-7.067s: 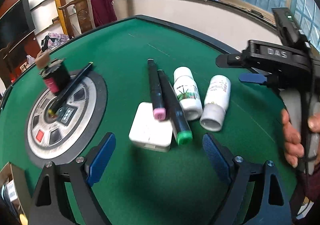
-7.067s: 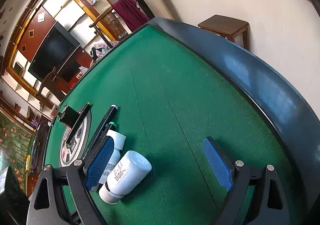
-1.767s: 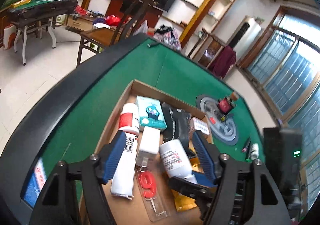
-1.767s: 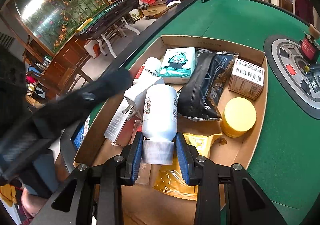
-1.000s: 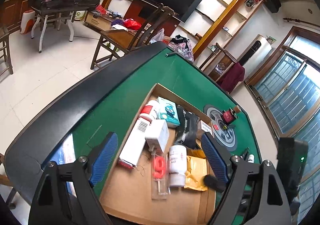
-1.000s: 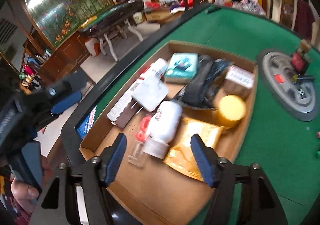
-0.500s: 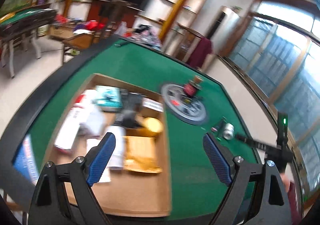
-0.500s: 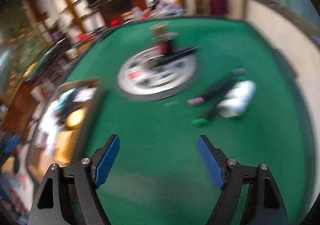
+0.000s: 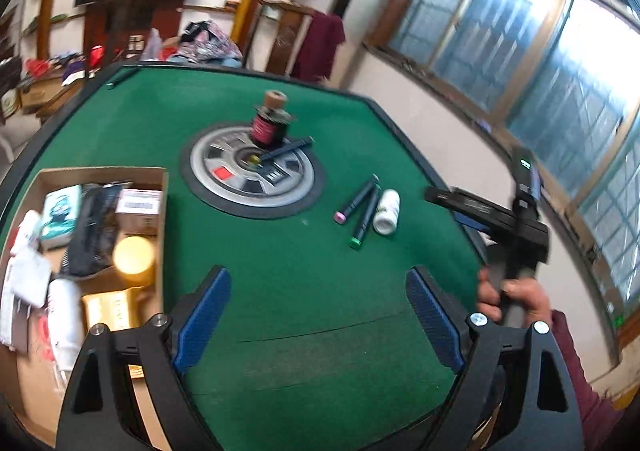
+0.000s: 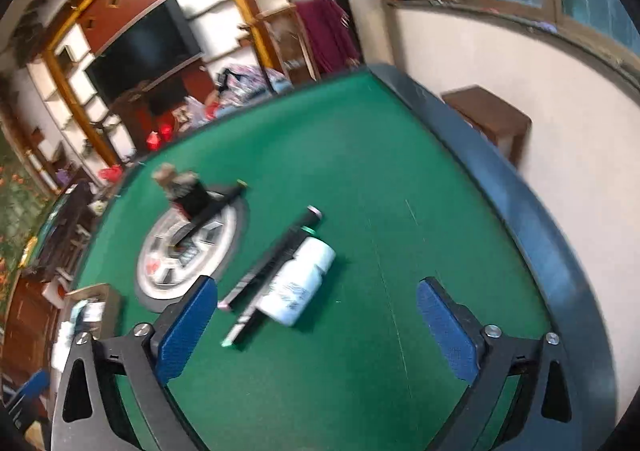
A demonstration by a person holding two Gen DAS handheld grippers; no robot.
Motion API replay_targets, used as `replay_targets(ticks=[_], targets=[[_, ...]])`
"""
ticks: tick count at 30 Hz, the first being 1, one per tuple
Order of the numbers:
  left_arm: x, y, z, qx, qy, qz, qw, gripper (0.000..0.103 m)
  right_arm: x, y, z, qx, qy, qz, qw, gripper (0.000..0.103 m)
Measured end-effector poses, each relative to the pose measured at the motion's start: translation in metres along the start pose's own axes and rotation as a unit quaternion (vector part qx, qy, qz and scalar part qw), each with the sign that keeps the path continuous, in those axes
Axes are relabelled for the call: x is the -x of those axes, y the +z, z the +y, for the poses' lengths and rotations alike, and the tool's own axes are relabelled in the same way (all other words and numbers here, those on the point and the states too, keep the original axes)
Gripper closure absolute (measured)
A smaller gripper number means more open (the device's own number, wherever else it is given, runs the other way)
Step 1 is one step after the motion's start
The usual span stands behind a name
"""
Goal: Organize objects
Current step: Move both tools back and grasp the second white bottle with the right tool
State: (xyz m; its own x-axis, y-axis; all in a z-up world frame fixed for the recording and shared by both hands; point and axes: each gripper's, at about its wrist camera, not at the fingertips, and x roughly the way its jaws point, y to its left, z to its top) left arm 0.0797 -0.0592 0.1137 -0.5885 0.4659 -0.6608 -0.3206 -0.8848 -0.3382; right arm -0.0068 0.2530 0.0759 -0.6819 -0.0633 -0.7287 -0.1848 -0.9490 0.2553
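Right gripper (image 10: 316,321): jaws wide apart, nothing between the blue pads; they have just been opening further. It hangs above the green bench (image 10: 400,179), tilted down toward the loose items.

Left gripper (image 9: 318,317): jaws also spread, empty, over bare felt near the bench's front edge.

Just ahead of the right jaws, slightly toward the left pad: white bottle (image 10: 298,287), lying on its side, cap end nearer the camera. Touching or just beside it, two black markers: pink-capped marker (image 9: 356,198) and green-capped marker (image 9: 365,219), lying roughly parallel, the green one against the bottle.

Farther out: round grey console (image 9: 250,181) set in the bench, a small dark spool (image 9: 269,127) standing on it, a black pen (image 9: 282,150) lying across its centre.

Left side of the bench: cardboard box (image 9: 164,211), already holding packets, a yellow lid, white bottles.

Judgement: the step in hand is a fresh pickup from the loose cluster, the box being the likely destination.

- Bottle suits the right jaws: straddle the body across its width, pads on the curved sides, not the ends.
- It may roll; come straight down and close squarely.
- Markers sit tight against it. Keep the left pad from wedging onto the green one.
- Both views are blurred; settle before closing.
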Motion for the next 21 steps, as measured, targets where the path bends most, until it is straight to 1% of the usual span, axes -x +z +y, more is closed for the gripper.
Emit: replay_targets(ticks=[3,5,6,7,8,10,13,16,18,19,20,21], targets=[[-0.014,0.005,-0.01,-0.009,-0.001,0.015,0.9998,0.015,-0.027,-0.002,0.015,0.028,-0.006,0.027,0.999,0.008],[-0.023,0.009,-0.014,-0.011,0.003,0.02,0.9997,0.015,-0.044,0.0,0.024,0.048,-0.018,0.047,0.998,0.018],[-0.027,0.011,-0.015,-0.013,0.006,0.02,0.9997,0.015,-0.052,0.0,0.027,0.051,-0.025,0.055,0.997,0.02],[-0.033,0.014,-0.017,-0.015,0.008,0.022,0.9996,0.015,-0.059,-0.003,0.024,0.051,-0.03,0.064,0.996,0.031],[-0.037,0.015,-0.017,-0.017,0.009,0.023,0.9996,0.015,-0.064,-0.002,0.022,0.046,-0.026,0.072,0.996,0.046],[-0.049,0.021,-0.018,-0.024,0.011,0.026,0.9993,0.015,-0.072,-0.004,0.014,0.036,-0.018,0.09,0.995,0.065],[-0.072,0.031,-0.024,-0.046,0.019,0.037,0.9981,0.015,-0.072,-0.004,0.0,0.026,-0.004,0.093,0.995,0.067],[-0.099,0.04,-0.034,-0.083,0.017,0.043,0.9955,0.015,-0.067,-0.005,-0.014,0.014,-0.018,0.079,0.997,0.067],[-0.12,0.048,-0.04,-0.108,0.019,0.044,0.993,0.022,-0.062,-0.005,-0.026,0.005,-0.02,0.064,0.998,0.067],[-0.131,0.052,-0.042,-0.116,0.025,0.047,0.9918,0.03,-0.062,-0.005,-0.033,-0.006,-0.012,0.062,0.998,0.066],[-0.147,0.056,-0.044,-0.122,0.031,0.057,0.9904,0.041,-0.06,-0.005,-0.041,-0.018,0.005,0.055,0.998,0.066],[-0.158,0.059,-0.046,-0.126,0.033,0.065,0.9893,0.044,-0.06,-0.005,-0.047,-0.029,0.02,0.053,0.998,0.066]])
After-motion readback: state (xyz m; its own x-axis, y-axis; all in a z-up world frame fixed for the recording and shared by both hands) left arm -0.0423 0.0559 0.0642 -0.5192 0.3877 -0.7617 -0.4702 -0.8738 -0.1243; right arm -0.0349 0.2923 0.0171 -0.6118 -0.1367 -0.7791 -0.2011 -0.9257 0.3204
